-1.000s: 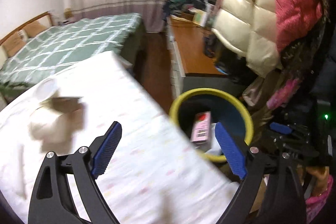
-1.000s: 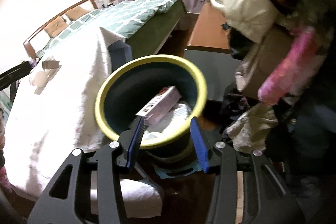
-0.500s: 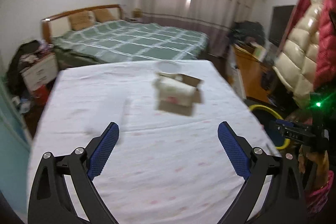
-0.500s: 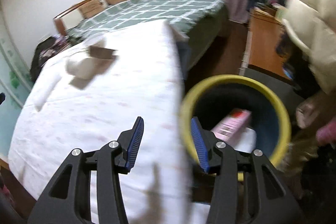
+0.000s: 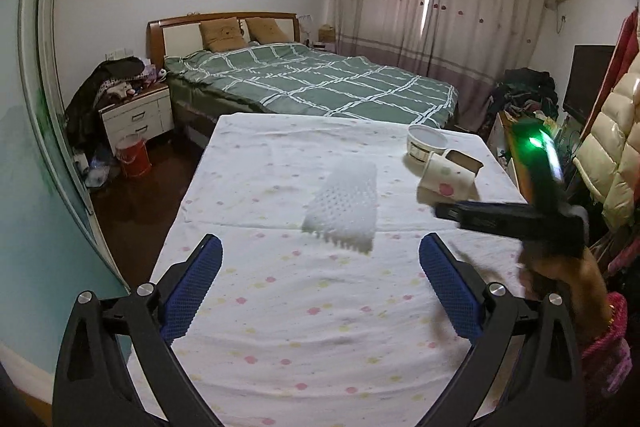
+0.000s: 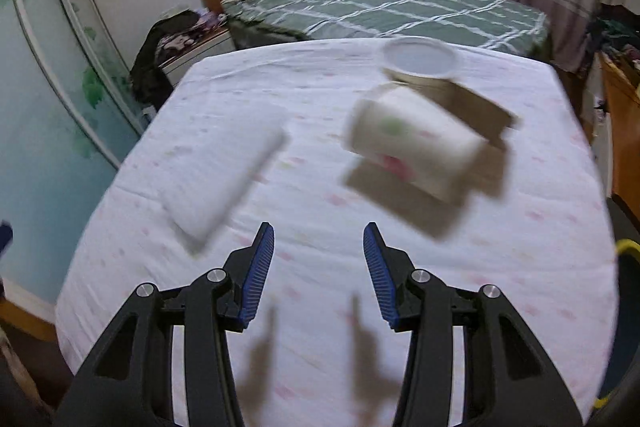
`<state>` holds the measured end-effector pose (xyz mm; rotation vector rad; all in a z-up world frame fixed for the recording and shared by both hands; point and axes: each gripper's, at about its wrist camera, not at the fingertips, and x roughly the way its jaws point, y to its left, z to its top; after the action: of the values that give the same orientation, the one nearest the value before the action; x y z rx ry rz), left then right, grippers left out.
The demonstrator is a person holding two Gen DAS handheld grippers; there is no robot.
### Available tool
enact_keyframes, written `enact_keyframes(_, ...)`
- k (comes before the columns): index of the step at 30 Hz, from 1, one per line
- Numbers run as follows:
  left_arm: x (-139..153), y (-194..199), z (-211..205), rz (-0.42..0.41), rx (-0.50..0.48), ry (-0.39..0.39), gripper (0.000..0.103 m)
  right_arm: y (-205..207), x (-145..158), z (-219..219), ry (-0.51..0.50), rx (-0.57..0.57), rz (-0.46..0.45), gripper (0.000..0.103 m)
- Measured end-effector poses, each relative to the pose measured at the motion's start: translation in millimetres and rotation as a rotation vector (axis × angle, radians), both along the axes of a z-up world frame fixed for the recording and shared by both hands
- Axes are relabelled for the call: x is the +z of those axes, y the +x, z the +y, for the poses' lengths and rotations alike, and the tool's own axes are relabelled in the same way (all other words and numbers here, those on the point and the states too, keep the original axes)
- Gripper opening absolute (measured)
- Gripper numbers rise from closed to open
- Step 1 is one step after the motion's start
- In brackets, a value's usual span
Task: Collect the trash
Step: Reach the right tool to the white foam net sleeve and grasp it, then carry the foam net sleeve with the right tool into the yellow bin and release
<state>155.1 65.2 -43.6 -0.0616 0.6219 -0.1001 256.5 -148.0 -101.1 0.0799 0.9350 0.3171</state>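
Both tongs are hanging empty above the near edge of the counter (image 5: 280, 307), which is wearing a white dotted cloth. The left tongs (image 5: 320, 291) are gaping wide; the right tongs (image 6: 319, 273) are standing partly open, with a clear gap between the blue pads and nothing in it.

The trash is lying toward the far right corner: a paper cup (image 6: 412, 143) tipped on its side, touching a brown cardboard box (image 6: 480, 111) behind it, and a round white tub (image 6: 418, 61) just beyond, near the far edge. A white dimpled foam sheet (image 5: 344, 207) is sitting near the middle of the counter.

The cup is probably very light and thin-walled, so a hard pinch would be crushing it; taking it across the body near the stiffer rolled rim looks safest. The foam looks soft and springy, likely needing a grip on one short edge. The box is probably stiff and easy to clamp on a flap.
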Motion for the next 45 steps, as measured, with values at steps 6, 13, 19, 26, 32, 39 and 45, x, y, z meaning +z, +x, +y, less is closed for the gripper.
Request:
enact_keyframes(6,-6,3,1,0.011,-0.032,-0.016,0.097,39,-4,62,-0.001,0.008,0.027,0.058)
enact_keyframes(13,-8,-8,8,0.016,-0.056,-0.026,0.097,75,-18,93,-0.042,-0.076,0.065,0.067)
enact_keyframes(19,-8,-11,12,0.013,-0.069,-0.043,0.097,83,-37,98,-0.045,-0.119,0.116,0.069)
enact_keyframes(26,-10,-13,8,0.027,-0.081,-0.053,0.097,75,-36,100,-0.036,-0.105,0.086,0.026)
enact_keyframes(32,-12,-12,1,0.036,-0.099,-0.045,0.097,55,-15,79,0.067,-0.102,0.049,0.011)
enact_keyframes(39,-13,-9,-8,0.046,-0.119,-0.033,0.097,11,19,38,0.141,-0.119,-0.050,0.011)
enact_keyframes(45,-13,-5,-22,0.052,-0.145,-0.019,0.097,-27,41,-22,0.144,-0.206,-0.134,0.011)
